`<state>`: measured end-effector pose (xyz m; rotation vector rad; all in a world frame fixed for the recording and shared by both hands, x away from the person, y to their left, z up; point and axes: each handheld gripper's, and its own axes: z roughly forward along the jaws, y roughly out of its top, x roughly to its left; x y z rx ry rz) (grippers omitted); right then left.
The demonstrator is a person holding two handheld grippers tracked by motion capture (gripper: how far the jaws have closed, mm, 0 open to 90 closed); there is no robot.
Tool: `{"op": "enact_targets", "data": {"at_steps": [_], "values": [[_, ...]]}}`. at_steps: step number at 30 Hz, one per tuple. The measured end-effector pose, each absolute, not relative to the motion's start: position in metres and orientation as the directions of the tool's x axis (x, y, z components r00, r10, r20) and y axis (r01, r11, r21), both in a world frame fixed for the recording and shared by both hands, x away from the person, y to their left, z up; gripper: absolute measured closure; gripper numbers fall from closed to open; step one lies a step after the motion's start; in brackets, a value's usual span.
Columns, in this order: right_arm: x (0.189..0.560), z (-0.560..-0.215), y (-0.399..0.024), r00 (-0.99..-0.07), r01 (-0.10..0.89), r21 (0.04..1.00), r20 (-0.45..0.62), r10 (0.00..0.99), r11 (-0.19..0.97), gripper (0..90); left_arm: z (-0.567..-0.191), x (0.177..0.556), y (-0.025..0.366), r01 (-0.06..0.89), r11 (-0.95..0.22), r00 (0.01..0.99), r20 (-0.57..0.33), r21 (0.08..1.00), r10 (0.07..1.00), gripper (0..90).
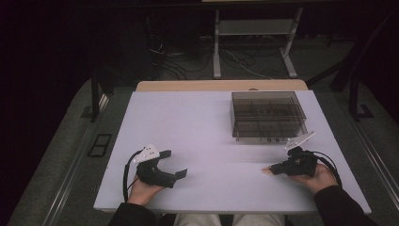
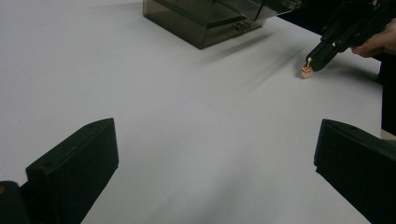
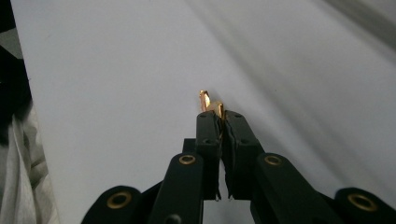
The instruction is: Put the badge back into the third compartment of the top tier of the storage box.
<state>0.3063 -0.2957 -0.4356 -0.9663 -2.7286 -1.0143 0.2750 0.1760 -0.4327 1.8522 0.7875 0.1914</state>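
A small gold piece (image 3: 211,105) sits pinched at the tips of your right gripper (image 3: 219,122), low over the white desk (image 1: 207,127) at its near right. Your left gripper (image 1: 175,164) rests at the near left, fingers (image 2: 74,168) spread wide. A smoky box (image 1: 266,115) stands behind.

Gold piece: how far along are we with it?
Done: the right gripper is shut on the gold piece. In hand: it hangs low over the white table, short of the smoky box. Left: probably placing it there; the left gripper waits open.
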Motion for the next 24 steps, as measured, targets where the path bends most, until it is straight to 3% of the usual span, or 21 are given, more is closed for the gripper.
{"op": "enact_targets", "data": {"at_steps": [24], "values": [[0.3031, -0.4344, -0.2943, -0.786, 0.61, 0.533, 0.31, 0.535, 0.587, 86.1, -0.4324, 0.275, 0.1762, 0.427, -0.219, 0.77, -0.225, 0.877, 0.597, 0.0]]}}
